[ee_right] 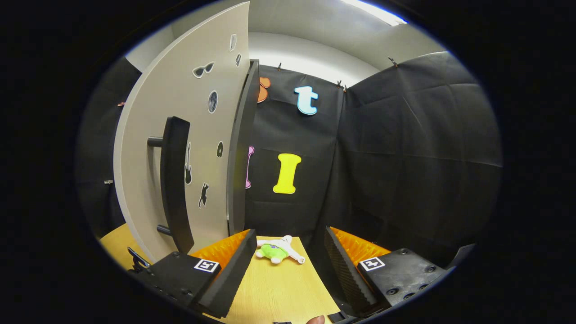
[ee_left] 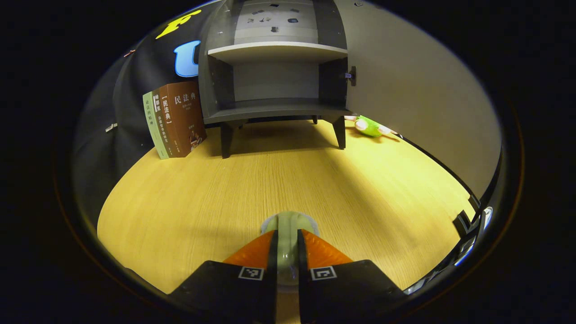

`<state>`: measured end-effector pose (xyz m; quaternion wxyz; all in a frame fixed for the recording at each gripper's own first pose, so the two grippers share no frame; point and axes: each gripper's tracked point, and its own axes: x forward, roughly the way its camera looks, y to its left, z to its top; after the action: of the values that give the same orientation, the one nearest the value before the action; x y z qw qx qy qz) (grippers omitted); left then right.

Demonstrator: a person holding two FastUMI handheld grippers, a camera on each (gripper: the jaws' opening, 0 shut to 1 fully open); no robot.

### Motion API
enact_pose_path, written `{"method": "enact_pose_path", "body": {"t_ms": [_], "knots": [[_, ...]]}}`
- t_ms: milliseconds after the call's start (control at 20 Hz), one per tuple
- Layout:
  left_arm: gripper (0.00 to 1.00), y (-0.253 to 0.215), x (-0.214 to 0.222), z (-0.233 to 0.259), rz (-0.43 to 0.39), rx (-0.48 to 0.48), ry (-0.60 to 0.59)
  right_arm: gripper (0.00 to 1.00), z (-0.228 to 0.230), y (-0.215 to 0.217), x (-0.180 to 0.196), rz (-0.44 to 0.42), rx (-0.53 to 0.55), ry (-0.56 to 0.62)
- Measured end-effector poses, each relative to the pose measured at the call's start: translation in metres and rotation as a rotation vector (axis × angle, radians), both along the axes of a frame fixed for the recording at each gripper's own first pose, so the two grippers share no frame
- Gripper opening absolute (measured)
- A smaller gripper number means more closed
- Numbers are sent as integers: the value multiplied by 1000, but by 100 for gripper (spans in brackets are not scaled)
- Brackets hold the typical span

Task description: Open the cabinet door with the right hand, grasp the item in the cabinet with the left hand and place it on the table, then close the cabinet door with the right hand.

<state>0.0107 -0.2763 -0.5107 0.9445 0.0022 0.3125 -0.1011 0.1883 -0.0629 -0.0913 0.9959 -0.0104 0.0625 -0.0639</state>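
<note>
The grey cabinet [ee_left: 274, 76] stands on short legs at the far side of the table, its shelves bare and its pale door [ee_left: 414, 90] swung wide to the right. My left gripper [ee_left: 286, 234] is shut on a pale green, translucent round item [ee_left: 288, 222], held low over the wooden table [ee_left: 202, 193] in front of the cabinet; whether it touches the wood I cannot tell. In the right gripper view the door [ee_right: 180, 148] with its black bar handle [ee_right: 173, 180] and stickers stands close on the left. My right gripper [ee_right: 290, 252] is open, just right of the door's edge, holding nothing.
Several books [ee_left: 175, 119] lean upright left of the cabinet. A green and white plush toy [ee_right: 274, 252] lies on the table past the door, also the plush toy [ee_left: 369, 126] at the door's foot. The table edge [ee_left: 450, 166] curves on the right.
</note>
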Motion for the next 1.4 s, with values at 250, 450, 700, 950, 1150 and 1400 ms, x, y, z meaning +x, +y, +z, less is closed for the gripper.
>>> {"method": "enact_pose_path", "body": {"t_ms": [250,450,700,950,1150,1400], "knots": [[70,-2,-5,12,-6,-13,-7,97,1,-1,1,-2,-2,-7],[98,7,-5,52,0,-48,-45,97,7,-5,1,-20,0,-21],[98,42,8,137,30,-31,-131,97,16,-2,0,-46,-2,-33],[98,92,25,255,78,-54,-299,97,27,2,2,-67,18,-39],[97,144,28,337,135,-15,-415,97,35,8,-2,-73,-9,-40],[97,194,17,391,209,-29,-436,97,46,18,-8,-81,10,-44]]}}
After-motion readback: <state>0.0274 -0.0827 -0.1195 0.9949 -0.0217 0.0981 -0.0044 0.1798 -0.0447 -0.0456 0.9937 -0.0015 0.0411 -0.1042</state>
